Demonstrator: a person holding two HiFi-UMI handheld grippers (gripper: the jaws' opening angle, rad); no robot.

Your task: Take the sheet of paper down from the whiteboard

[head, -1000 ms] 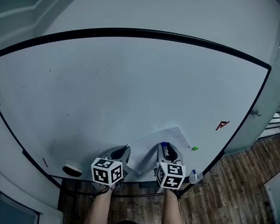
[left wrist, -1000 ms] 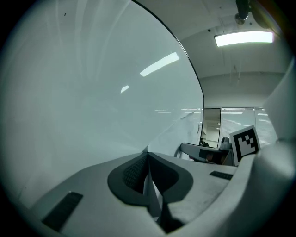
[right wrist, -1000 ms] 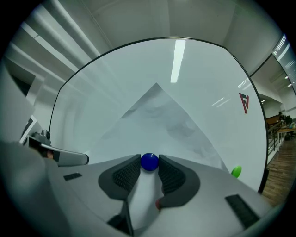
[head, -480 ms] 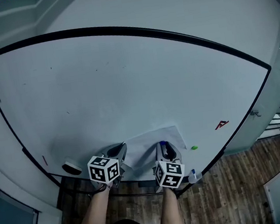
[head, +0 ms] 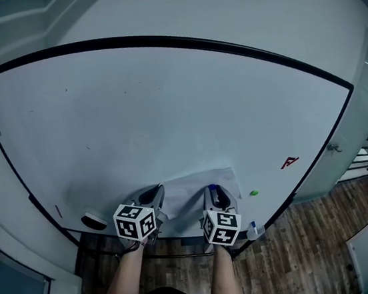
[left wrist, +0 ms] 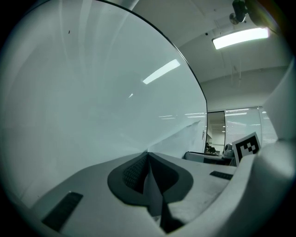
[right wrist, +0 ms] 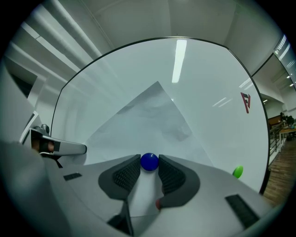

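Since a second ago the left gripper [head: 151,195] has shifted slightly left and down along the bottom of the whiteboard [head: 166,112]. The paper [head: 189,188], which bulged then, now lies flatter between the two grippers. The right gripper [head: 215,194] has hardly moved.

The sheet is low on the board, just above its bottom edge, and runs from one gripper to the other. In the left gripper view the jaws are pressed together on the sheet's left edge, with the thin paper caught between the pads. From there the sheet runs away toward the board.

In the right gripper view the two pads stand on either side of a blue magnet [right wrist: 149,161] and touch it at their tips, so this gripper is clamped on the magnet. The magnet sits on the lower part of the sheet, and the paper spreads up and outward from it to a peak above the jaws.

Counted: one sheet, two grippers and two magnets. The second magnet is green [head: 254,193] and sits on bare board just right of the sheet, clear of it. One red mark [head: 289,162] is farther right on the board. One eraser [head: 94,221] lies at the board's bottom edge, left of the left gripper.
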